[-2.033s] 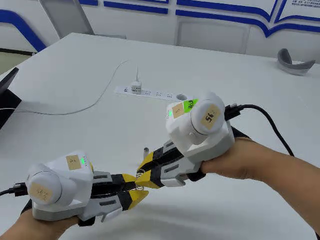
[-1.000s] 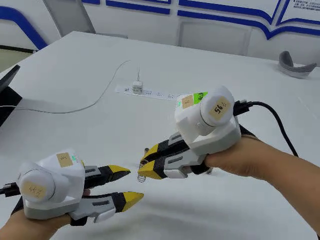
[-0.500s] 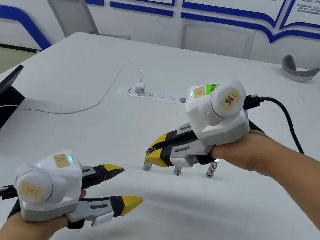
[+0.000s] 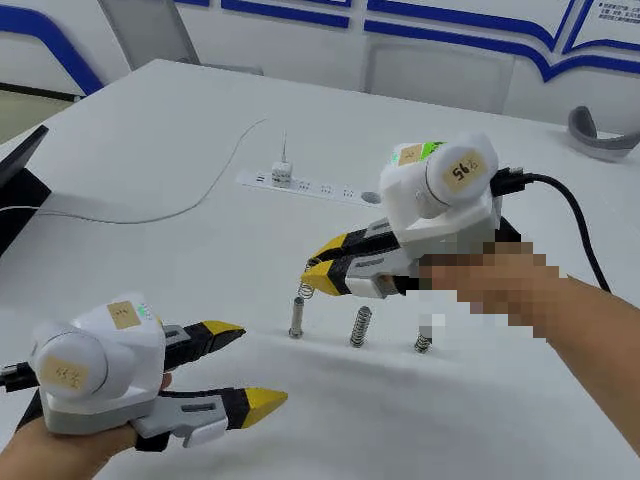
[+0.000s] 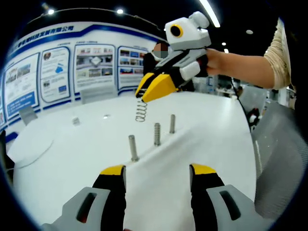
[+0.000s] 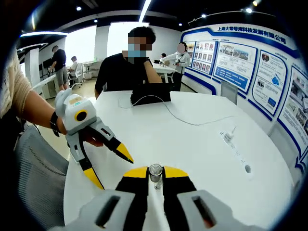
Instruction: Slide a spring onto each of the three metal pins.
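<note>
Steel spring [image 5: 140,109] pinched in the right gripper's [image 4: 315,272] closed jaws, bare pin [image 4: 297,317] just below the jaw tips, left gripper [image 4: 262,363] low over the white table [image 4: 150,150], its jaws wide open, holding nothing.

1. "56", handwritten on the round tan sticker [image 4: 462,170] at the back of the right hand-held gripper [image 4: 321,272].
2. Scrawl on the pale sticker [image 4: 68,374] of the left hand-held gripper [image 4: 252,365]: not legible.
3. White Chinese characters along the blue wall band [image 6: 250,34]: too small to read.
4. Print on the wall posters [image 6: 230,62]: too small to read.
</note>
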The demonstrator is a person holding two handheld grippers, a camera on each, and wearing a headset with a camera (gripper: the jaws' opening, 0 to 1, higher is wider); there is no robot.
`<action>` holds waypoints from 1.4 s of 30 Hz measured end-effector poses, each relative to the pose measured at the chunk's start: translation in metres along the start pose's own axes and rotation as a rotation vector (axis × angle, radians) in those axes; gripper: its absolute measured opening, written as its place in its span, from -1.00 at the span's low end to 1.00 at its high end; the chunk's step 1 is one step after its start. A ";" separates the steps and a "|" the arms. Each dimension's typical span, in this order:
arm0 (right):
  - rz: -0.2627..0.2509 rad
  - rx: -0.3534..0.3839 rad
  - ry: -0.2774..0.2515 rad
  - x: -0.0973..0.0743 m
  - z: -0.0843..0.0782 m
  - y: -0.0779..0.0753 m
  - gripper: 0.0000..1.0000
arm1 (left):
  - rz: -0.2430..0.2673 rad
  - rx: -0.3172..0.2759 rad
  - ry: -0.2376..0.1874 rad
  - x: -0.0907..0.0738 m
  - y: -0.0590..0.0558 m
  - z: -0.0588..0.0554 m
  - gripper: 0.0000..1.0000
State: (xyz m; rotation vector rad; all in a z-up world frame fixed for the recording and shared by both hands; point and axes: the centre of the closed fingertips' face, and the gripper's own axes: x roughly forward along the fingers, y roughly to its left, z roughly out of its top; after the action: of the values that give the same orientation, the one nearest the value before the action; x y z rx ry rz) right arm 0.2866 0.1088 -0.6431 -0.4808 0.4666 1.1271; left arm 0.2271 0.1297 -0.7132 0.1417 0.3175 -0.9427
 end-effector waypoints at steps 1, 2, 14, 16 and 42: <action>-0.005 0.005 0.001 0.002 0.000 -0.002 -0.76 | 0.000 -0.001 0.000 0.000 0.000 0.000 0.08; -0.007 0.010 0.000 0.003 -0.001 -0.003 -0.76 | 0.000 0.000 -0.001 0.000 0.000 0.000 0.08; -0.012 0.043 0.040 0.023 -0.012 -0.009 -0.76 | 0.001 -0.003 0.005 0.000 0.003 -0.002 0.08; -0.010 0.050 0.045 0.025 -0.014 -0.010 -0.76 | -0.001 -0.005 0.004 0.000 0.003 -0.002 0.09; -0.014 0.091 0.082 0.042 -0.035 -0.010 -0.76 | -0.004 -0.011 0.016 0.000 0.005 -0.006 0.08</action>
State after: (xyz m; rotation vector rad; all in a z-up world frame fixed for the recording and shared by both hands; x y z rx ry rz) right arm 0.3071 0.1156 -0.6944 -0.4515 0.5822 1.0709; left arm 0.2298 0.1338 -0.7195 0.1391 0.3379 -0.9436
